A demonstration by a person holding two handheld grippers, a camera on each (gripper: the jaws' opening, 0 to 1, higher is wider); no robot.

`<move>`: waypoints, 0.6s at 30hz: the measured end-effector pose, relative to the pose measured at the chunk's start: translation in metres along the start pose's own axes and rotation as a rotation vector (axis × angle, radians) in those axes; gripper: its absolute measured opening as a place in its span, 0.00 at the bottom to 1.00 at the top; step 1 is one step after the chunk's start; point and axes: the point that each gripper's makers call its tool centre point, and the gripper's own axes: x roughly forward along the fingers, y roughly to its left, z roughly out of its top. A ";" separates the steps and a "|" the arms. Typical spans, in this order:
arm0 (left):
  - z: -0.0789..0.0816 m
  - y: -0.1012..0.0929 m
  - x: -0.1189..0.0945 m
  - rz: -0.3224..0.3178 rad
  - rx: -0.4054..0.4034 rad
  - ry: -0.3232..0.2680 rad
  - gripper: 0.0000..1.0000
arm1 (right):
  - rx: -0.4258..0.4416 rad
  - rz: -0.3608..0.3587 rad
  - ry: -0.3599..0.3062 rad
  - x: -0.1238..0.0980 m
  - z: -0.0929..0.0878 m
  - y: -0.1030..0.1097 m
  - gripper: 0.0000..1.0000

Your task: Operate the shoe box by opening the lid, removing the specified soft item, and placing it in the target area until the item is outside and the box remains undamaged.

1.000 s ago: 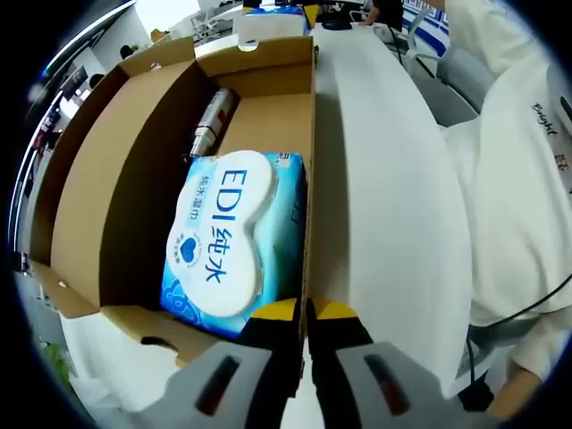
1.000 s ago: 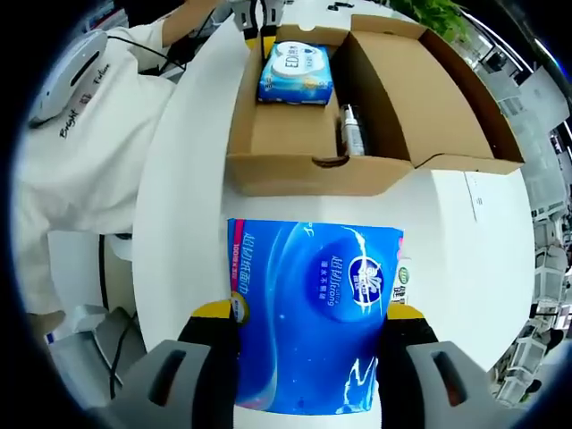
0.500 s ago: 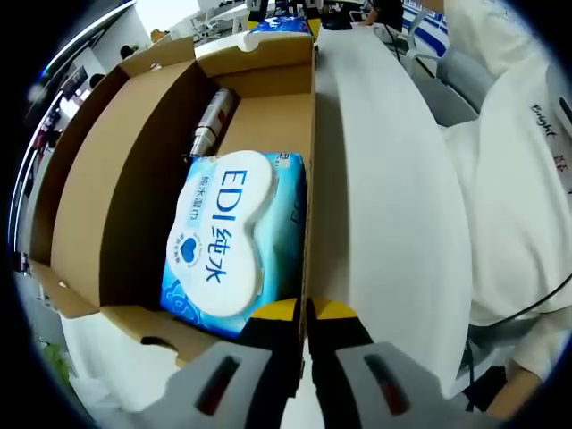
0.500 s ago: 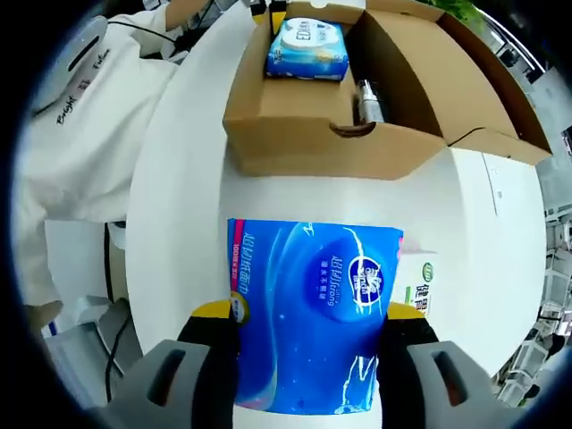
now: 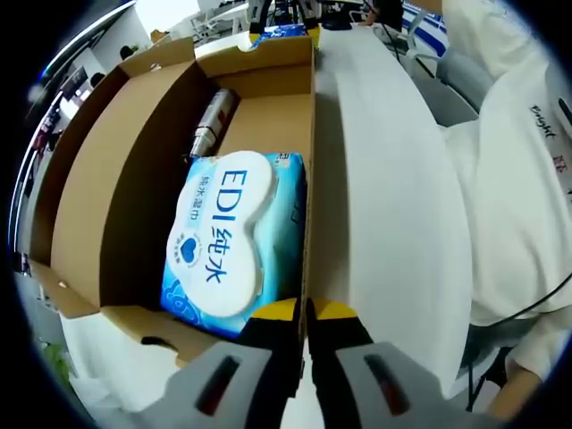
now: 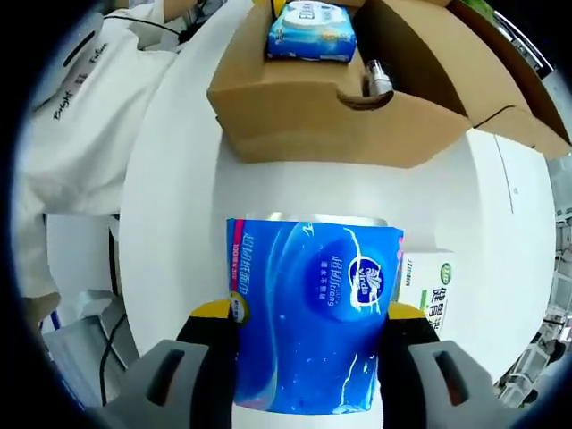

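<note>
The open cardboard shoe box (image 5: 98, 223) holds a blue-and-white wet-wipes pack (image 5: 223, 241) and a metal bottle (image 5: 211, 121). My left gripper (image 5: 304, 315) is shut on the box's right wall at its near corner. The right gripper (image 6: 308, 326) is shut on a blue soft tissue pack (image 6: 313, 313), held above the white table in front of the box (image 6: 313, 116). In the right gripper view the wipes pack (image 6: 311, 31) and the bottle (image 6: 375, 76) lie inside the box. The right gripper with the blue pack (image 5: 284, 25) shows beyond the box's far wall.
A white-and-green small carton (image 6: 427, 299) lies on the round white table (image 6: 170, 232) just right of the tissue pack. A person in a white top (image 5: 518, 179) stands close beside the table. Cables and chair parts lie below the table edge (image 6: 80, 331).
The right gripper has carried the blue tissue pack back from the box and lower toward the table; the green-and-white carton has come into sight. The left gripper has stayed clamped on the box wall.
</note>
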 end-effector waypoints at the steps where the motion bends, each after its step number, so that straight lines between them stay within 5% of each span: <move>1: 0.000 0.000 0.000 0.000 0.000 -0.001 0.03 | 0.000 -0.001 0.000 0.000 0.000 0.000 0.63; 18: 0.000 -0.003 0.000 0.000 -0.002 0.002 0.03 | -0.054 -0.030 0.035 0.002 -0.002 0.000 0.66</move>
